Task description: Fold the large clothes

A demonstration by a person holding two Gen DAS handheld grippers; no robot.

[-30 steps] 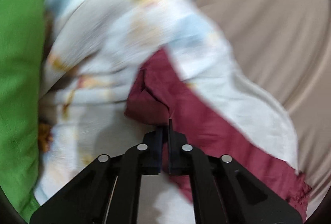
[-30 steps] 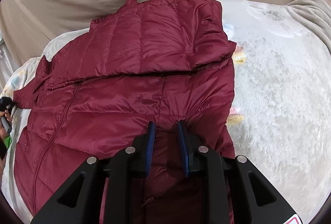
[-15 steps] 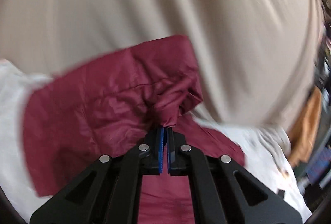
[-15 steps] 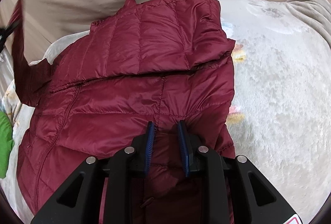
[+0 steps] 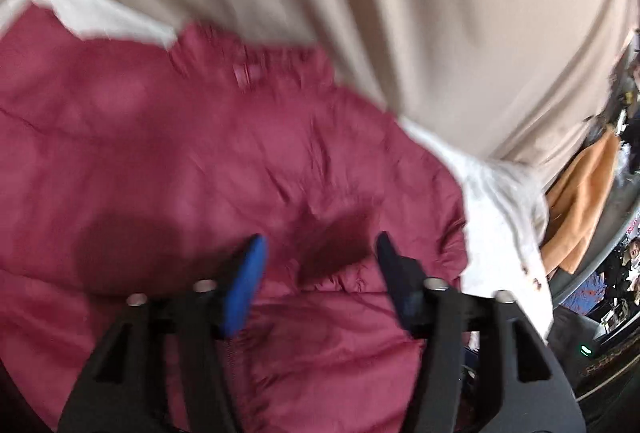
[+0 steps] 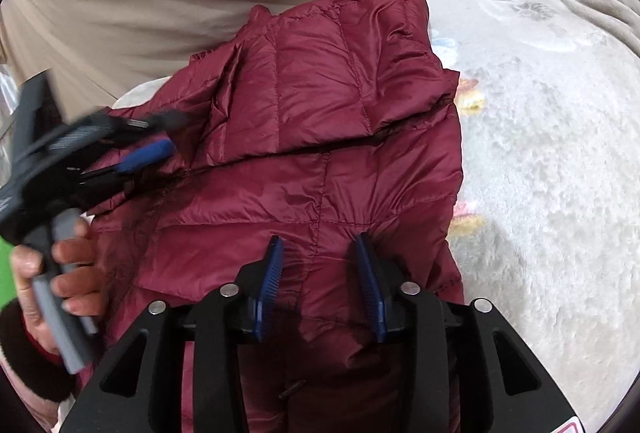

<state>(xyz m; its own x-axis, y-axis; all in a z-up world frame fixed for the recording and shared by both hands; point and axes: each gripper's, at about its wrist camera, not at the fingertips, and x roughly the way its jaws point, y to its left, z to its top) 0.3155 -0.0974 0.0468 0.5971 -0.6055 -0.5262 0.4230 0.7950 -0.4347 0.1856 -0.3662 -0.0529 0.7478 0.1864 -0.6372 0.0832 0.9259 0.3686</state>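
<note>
The jacket [image 6: 320,161] is a dark red quilted puffer with a shiny shell stitched into padded panels. It lies spread on a white fleecy blanket [image 6: 540,173], partly folded: one padded section is turned over on top of the body, its lower edge forming a slanting line across the middle, with a shadowed gap beneath it. A zipper line runs down the left part of the body. The right edge of the jacket runs roughly straight along the blanket, and the far end reaches the blanket's edge. In the left wrist view the jacket [image 5: 200,161] is blurred; a gathered, elastic-looking hem shows at its far edge.
</note>
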